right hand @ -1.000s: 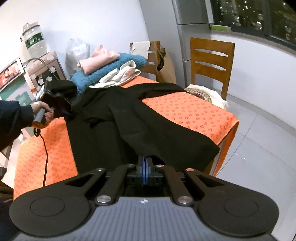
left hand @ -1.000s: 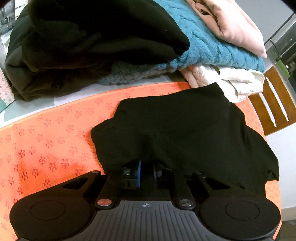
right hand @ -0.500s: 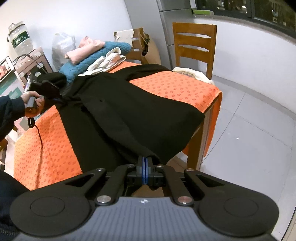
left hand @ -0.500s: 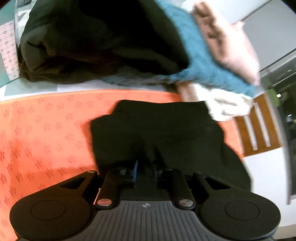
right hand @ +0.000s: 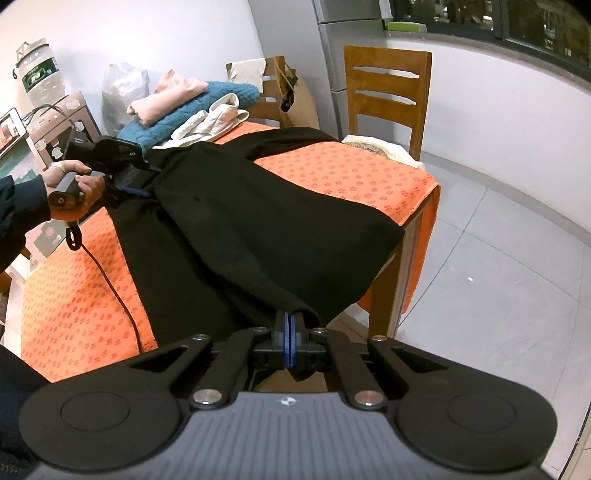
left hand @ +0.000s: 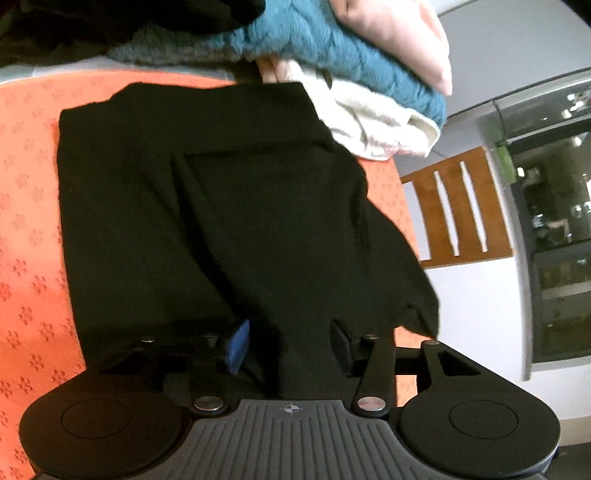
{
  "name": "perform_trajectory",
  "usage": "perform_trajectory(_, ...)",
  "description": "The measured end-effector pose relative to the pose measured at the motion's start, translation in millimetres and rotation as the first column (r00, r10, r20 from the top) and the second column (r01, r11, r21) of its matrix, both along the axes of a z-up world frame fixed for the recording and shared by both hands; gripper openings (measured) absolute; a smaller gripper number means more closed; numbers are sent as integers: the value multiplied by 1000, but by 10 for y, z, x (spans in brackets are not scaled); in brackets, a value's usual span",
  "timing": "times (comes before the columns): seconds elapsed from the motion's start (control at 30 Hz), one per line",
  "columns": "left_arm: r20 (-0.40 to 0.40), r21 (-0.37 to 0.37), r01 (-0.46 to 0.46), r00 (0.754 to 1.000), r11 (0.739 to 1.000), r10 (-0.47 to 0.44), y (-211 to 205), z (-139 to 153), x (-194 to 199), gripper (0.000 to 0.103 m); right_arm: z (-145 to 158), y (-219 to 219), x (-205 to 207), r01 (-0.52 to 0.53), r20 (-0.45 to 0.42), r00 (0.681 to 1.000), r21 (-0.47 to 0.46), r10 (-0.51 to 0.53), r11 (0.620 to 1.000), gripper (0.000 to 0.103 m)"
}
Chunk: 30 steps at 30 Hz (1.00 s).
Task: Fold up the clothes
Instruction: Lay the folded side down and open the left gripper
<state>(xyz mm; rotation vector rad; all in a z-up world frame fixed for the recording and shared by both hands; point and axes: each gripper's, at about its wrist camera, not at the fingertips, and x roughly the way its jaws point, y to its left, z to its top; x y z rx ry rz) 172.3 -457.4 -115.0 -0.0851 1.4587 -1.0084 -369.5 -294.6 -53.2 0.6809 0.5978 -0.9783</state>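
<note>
A black garment (left hand: 240,203) lies spread lengthwise on the orange tablecloth (left hand: 29,221). My left gripper (left hand: 290,345) is open at one end of it; the black cloth runs between the spread fingers, with the blue pad on the left. In the right wrist view the same garment (right hand: 258,229) stretches from the left gripper (right hand: 123,173), held by a hand, down to my right gripper (right hand: 290,332). The right gripper is shut on the garment's near hem, just off the table's front corner.
A stack of folded clothes sits at the table's far end: a teal knit (left hand: 332,48), a pink piece (left hand: 399,33) and a cream one (left hand: 376,125). Wooden chairs (right hand: 388,92) stand behind the table. A cable (right hand: 110,284) trails over the tablecloth (right hand: 74,295). Grey floor tiles (right hand: 498,258) lie to the right.
My left gripper has opened and let go of the black garment, and its view has swung right. The right gripper keeps its hold on the hem.
</note>
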Motion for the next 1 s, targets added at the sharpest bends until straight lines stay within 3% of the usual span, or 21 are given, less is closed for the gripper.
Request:
perform_trajectory(0.03, 9, 4, 2, 1000, 1000, -2, -7, -8, -14, 26, -5, -2, -3, 2, -1, 1000, -2, -2, 1000, 1)
perform_trajectory(0.1, 18, -17, 1, 1000, 1000, 0, 4, 28, -20, 4, -6, -3, -14, 6, -4, 1000, -9, -6, 1000, 1)
perform_trajectory(0.33, 33, -124, 22, 999, 992, -18, 249, 402, 31, 3, 210, 85, -73, 2, -27, 1000, -132, -6, 991, 1)
perform_trajectory(0.43, 31, -115, 31, 999, 993, -28, 419, 442, 112, 3, 209, 151, -94, -54, -36, 998, -129, 49, 990, 1)
perform_trajectory(0.7, 63, 34, 44, 997, 998, -46, 875, -45, 191, 4, -278, 290, -19, -237, -19, 971, 58, 238, 970, 1)
perform_trajectory(0.87, 70, 32, 59, 996, 998, -62, 911, -199, 196, 7, -485, 250, 43, -316, 11, 948, 163, 319, 934, 4)
perform_trajectory(1.0, 70, -20, 45, 997, 999, -43, 978, -148, 220, 27, -387, 274, -6, -349, 0, 936, 143, 352, 926, 10)
